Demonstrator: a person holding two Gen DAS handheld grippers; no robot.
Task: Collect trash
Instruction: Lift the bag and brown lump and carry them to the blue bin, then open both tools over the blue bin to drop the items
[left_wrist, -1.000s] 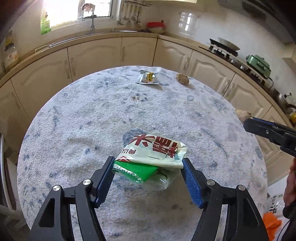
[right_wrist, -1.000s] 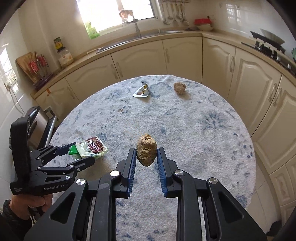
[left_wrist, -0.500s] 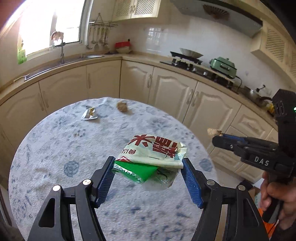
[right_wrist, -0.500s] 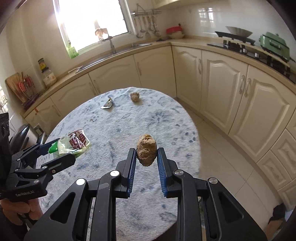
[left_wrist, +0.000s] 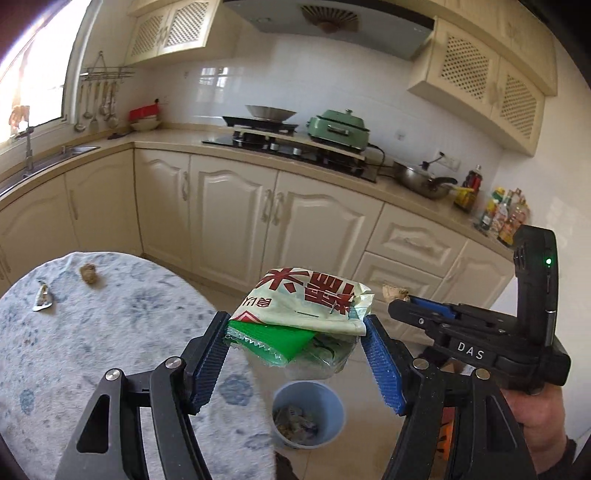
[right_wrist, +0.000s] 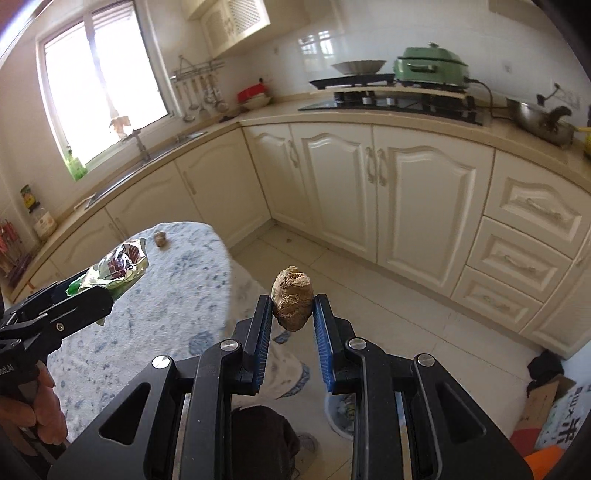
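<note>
Left gripper (left_wrist: 295, 354): lower centre of left wrist view, blue pads clamped on a crumpled snack bag (left_wrist: 303, 310) (pale wrapper w/ red characters, green plastic underneath). Bag is off the table, held in air.

Right gripper (right_wrist: 291, 314): lower centre of right wrist view, pads nearly together, pinching a brown paper wad (right_wrist: 291, 297) from both sides. Wad upright betw. the pads, clear of any surface.

Trash bin (left_wrist: 308, 413): blue, round, on the floor, low centre of left view, directly below the held bag in the pic. Some scraps already inside. In right view only a sliver of rim shows, behind the right finger.

Table (left_wrist: 92, 350): round, blue-white mottled cloth, lower left of left view. Both grippers are past its edge, over floor.

Left on table: another brown wad (left_wrist: 88, 274) and a small silver wrapper (left_wrist: 42, 297), near each other at far left of frame, apart, not touching.

Cross-views: right gripper w/ its wad tip shows at right of left view, hand (left_wrist: 539, 421) on the handle; left gripper w/ bag shows at left edge of right view.

Background: cream cabinets, stove w/ green cooker (left_wrist: 340, 129) upper centre, sink and window upper left.

Floor: pale tile, orange and printed packaging at lower right corner of right view (contents unclear).
</note>
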